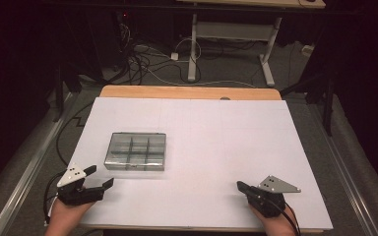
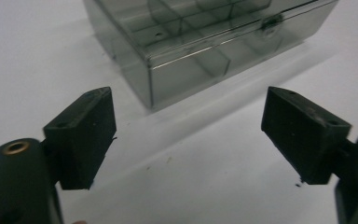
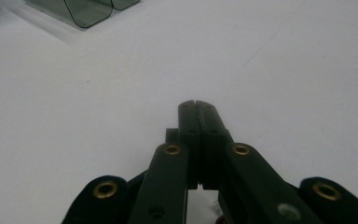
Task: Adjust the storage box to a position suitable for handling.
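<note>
A clear, smoky plastic compartment box (image 1: 136, 151) lies closed; left gripper (image 1: 100, 180) just beside it gapes empty, right gripper (image 1: 240, 186) farther off is clamped tight on nothing.

A closed, smoky clear compartment box (image 1: 136, 151) is sitting on the left half of the white table sheet (image 1: 236, 137), just ahead of the left gripper (image 1: 101, 177), blocking its straight path. Bare sheet is lying open right of the box and all around the right gripper (image 1: 239, 186).
</note>
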